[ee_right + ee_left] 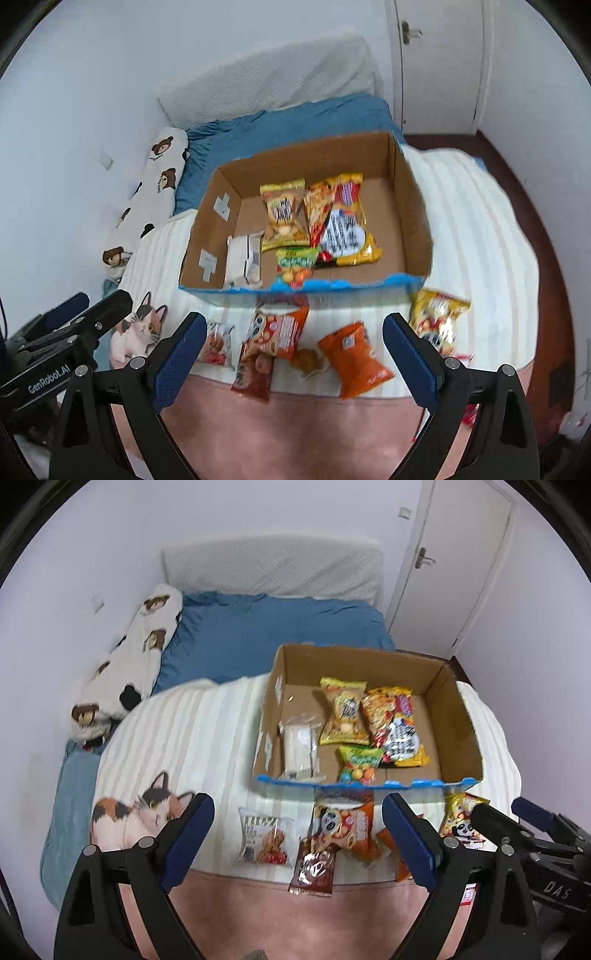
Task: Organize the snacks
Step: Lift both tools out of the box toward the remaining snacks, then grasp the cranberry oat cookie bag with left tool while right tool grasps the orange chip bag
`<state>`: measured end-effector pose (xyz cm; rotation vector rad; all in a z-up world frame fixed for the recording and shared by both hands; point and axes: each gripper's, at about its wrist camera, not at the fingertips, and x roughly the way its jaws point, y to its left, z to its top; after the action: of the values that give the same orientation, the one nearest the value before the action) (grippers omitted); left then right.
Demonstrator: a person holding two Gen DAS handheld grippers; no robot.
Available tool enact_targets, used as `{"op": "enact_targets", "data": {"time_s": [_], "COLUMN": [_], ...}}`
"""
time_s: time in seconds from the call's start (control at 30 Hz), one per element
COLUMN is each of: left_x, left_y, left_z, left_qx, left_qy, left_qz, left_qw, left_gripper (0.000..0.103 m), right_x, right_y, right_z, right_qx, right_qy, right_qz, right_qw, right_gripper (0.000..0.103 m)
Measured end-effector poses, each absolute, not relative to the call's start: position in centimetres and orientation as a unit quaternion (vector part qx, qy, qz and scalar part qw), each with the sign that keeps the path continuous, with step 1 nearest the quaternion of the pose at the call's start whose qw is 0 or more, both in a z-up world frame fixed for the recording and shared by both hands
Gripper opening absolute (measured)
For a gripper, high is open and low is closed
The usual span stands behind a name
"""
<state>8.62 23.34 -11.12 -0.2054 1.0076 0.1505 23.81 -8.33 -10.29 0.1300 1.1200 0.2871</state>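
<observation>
An open cardboard box point(458, 716) point(413, 206) sits on the bed and holds several snack packs: a yellow pack point(343, 712), a big red-yellow pack point(399, 727), a green pack point(360, 764) and a clear white pack point(299, 749). In front of it lie loose packs: a white one point(264, 836), an orange panda pack point(343, 823), a brown one point(314, 867) and a yellow one point(461, 823) point(439, 317); an orange bag point(352, 360) lies nearest my right gripper. My left gripper point(299, 843) is open and empty above the loose packs. My right gripper point(295, 360) is open and empty too.
The striped blanket with a cat print point(140, 812) covers the near bed, with a pink band point(258, 912) at its front. A blue sheet point(258, 635), a bear-print pillow point(129, 672) and a white door point(458, 561) lie beyond. The other gripper point(55, 343) shows at left.
</observation>
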Motion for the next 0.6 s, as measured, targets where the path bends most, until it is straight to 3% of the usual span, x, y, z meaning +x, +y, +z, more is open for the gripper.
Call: {"op": "enact_targets", "data": {"time_s": [0.4, 0.6], "left_x": [9.7, 11.7], "left_y": [26.9, 27.0], "left_z": [-25.3, -30.2], "left_qx": [-0.140, -0.129], "left_qy": [0.622, 0.659], "left_qz": [0.094, 0.087], "left_qw": [0.765, 0.736], "left_gripper": [0.093, 0.093], "right_x": [25.0, 26.5], "right_y": [-12.2, -9.9], "right_z": [-23.5, -27.9], "right_qx": [0.102, -0.009], "right_qy": [0.634, 0.654], "right_qz": [0.087, 0.104], "right_qw": [0.762, 0.750], "right_gripper": [0.098, 0.098]}}
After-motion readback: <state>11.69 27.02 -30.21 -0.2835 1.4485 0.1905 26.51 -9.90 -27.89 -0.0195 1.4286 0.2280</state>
